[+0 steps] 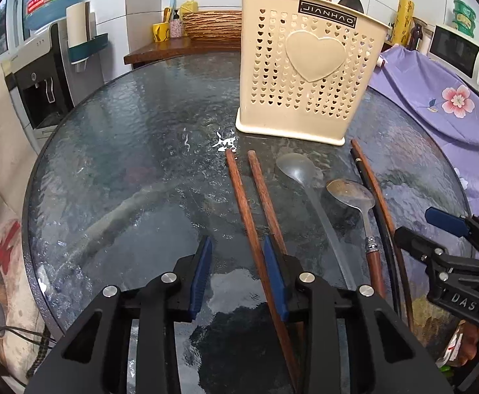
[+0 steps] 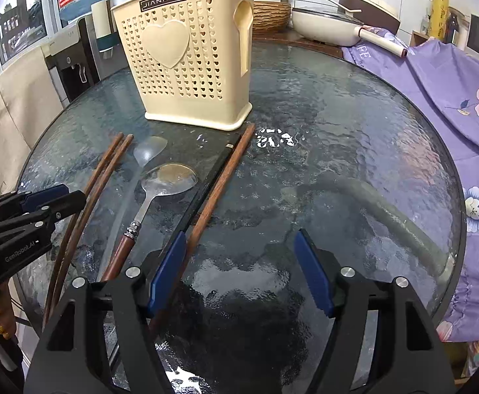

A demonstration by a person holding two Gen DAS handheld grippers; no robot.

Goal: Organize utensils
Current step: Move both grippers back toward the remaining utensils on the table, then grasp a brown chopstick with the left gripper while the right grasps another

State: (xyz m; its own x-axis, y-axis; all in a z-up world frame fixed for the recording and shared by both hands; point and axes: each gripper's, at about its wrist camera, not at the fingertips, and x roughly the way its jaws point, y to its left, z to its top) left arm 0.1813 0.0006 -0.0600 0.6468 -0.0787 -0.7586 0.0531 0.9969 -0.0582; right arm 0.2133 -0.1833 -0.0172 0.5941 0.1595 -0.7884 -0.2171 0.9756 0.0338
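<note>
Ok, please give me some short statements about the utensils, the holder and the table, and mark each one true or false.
1. The cream holder stands upright on the glass table. True.
2. The holder is empty. False: handles stick out of its top.
3. A metal spoon with a brown handle lies flat on the table. True.
4. All chopsticks are brown. False: a black chopstick lies beside a brown chopstick.
5. The left gripper is lifting a spoon. False: its jaws hold no spoon, and a brown chopstick runs along one finger.
</note>
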